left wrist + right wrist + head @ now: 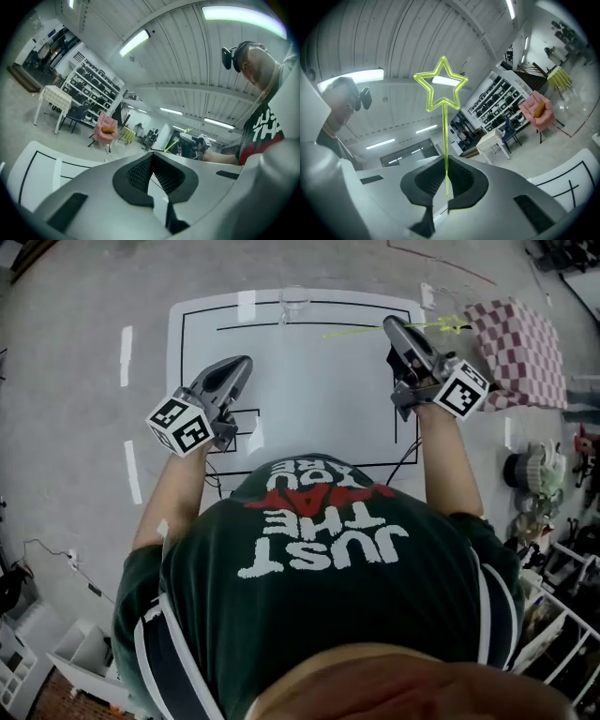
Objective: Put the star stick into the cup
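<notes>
The star stick (446,140) is translucent yellow-green plastic with a glossy sheen, and the cup (293,302) is clear and shiny. The left gripper (152,171) and the right gripper (446,180) have smooth, matt grey plastic shells and black, finely ribbed pads (429,180). The table (319,399) is smooth white with a slight sheen, the chequered cover (520,348) is cloth, and the floor (75,427) is dull grey.
</notes>
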Tool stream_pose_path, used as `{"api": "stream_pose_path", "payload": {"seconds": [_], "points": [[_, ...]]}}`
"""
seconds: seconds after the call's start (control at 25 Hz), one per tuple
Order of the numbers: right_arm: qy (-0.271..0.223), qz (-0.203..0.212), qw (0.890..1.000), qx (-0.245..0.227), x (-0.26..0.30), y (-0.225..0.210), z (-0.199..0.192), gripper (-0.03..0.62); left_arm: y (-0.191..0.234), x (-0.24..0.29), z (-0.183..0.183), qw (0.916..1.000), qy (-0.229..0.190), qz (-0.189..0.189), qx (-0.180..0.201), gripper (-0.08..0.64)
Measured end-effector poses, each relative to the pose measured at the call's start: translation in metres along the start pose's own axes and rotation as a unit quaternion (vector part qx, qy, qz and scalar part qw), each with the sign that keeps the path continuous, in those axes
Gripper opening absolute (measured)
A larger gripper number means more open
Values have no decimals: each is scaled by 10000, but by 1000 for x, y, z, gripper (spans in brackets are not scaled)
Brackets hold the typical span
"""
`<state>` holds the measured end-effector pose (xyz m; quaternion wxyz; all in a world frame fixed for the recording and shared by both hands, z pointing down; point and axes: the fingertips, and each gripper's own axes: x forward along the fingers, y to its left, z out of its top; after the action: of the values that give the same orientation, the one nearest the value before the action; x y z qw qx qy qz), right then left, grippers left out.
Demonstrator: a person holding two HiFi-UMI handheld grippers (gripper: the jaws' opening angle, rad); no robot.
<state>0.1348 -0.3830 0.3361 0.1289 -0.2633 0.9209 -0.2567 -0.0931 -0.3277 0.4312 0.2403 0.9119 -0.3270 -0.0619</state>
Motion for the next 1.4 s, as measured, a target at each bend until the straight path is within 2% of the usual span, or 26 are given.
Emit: {"api": "stream_pose_path", "payload": {"seconds": [0.2,0.36,0.52,1.0,1.4], "points": [[229,-109,9990,-370,20,-15,22,43,17,32,12,9998,-102,-104,134,11],[338,-7,9976,-609,56,-29,29,43,38,39,23,9996,-149,-32,223,11],[436,-27,9966,-704,82,-59,27,43,62,52,19,9996,-50,72,254,11],[802,-40,9921,-968,128,-145,-11,43,132,114,-18,9994,169,46,305,11],[1317,39,9848,-1136,147,-180,-63,43,166,136,-53,9990,320,121,300,11]]}}
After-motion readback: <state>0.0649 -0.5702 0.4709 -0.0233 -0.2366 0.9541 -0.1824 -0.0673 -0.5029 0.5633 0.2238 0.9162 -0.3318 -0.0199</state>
